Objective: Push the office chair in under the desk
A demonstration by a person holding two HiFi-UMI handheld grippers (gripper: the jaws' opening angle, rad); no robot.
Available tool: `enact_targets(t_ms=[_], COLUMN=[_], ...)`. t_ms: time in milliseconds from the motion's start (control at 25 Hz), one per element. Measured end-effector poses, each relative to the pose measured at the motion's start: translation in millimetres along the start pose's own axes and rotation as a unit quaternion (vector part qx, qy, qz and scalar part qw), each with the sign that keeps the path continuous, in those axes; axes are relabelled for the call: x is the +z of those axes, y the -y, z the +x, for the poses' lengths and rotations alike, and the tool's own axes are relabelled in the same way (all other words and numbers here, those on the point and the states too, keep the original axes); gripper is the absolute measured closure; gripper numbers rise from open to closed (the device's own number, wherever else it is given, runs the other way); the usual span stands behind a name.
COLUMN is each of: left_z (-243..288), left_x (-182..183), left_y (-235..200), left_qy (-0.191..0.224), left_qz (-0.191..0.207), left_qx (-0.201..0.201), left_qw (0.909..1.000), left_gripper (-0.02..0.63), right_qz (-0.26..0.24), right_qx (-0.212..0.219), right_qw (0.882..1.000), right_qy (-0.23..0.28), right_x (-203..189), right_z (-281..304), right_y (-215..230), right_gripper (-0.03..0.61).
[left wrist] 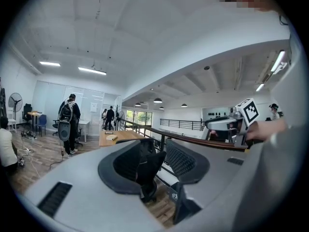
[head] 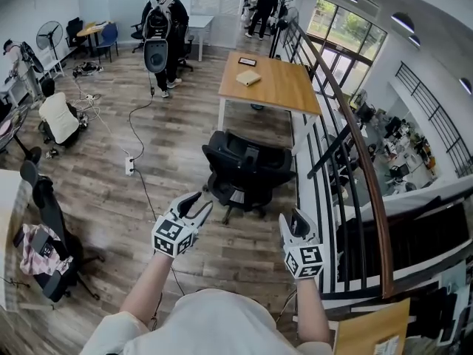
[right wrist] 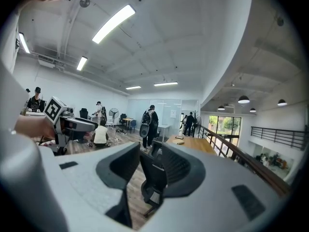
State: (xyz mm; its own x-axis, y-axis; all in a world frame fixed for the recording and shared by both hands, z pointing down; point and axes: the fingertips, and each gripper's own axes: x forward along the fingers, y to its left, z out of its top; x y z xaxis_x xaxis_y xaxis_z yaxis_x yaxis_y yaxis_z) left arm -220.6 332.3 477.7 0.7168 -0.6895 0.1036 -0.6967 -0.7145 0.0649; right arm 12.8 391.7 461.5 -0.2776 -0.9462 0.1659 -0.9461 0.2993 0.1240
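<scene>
Close to the wearer's chest, left gripper point(head: 199, 202) and right gripper point(head: 297, 217) both float with jaws spread, pinching nothing, just short of the black office chair point(head: 247, 165), which seems to sit on the wood floor point(head: 148, 220) just outside the wooden bench point(head: 277, 83) beyond it.

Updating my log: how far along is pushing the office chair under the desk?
Done: nothing; the office chair stands short of the desk. In hand: left hand-held gripper and right hand-held gripper hover open, empty, behind the chair's back. To do: touch it and push it under.
</scene>
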Motion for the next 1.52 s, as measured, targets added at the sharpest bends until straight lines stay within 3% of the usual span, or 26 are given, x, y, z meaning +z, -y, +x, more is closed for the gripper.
enact_targets(t_ms=[360,760,1240,1520], left_z=[-5.5,10.9,92.0,154.1], left_x=[-16.1,-27.9,-30.0,-44.8], left_y=[-18.4,-36.5,-76.9,-89.1], left_qy=[-0.018,-0.028,-0.050,-0.088], left_qz=[-0.003,-0.014,-0.002,0.022], left_qx=[-0.014,-0.014,0.002,0.007], left_qw=[0.9997,0.9994,0.9988,0.9959], left_gripper=[0.454,0.456,0.463,0.462], right_qz=[0.010,0.007,0.003,-0.018], right_qx=[-0.021,-0.017,0.012,0.050], right_qw=[1.000,0.999,0.999,0.995], right_qy=[-0.006,-0.027,-0.045,-0.090], right_x=[-5.8,-20.9,-35.8,-64.0], right_z=[8.2,33.8,130.2,184.4], right_y=[-12.9,-9.1,45.7,85.0], right_gripper=[0.451,0.451,0.451,0.451])
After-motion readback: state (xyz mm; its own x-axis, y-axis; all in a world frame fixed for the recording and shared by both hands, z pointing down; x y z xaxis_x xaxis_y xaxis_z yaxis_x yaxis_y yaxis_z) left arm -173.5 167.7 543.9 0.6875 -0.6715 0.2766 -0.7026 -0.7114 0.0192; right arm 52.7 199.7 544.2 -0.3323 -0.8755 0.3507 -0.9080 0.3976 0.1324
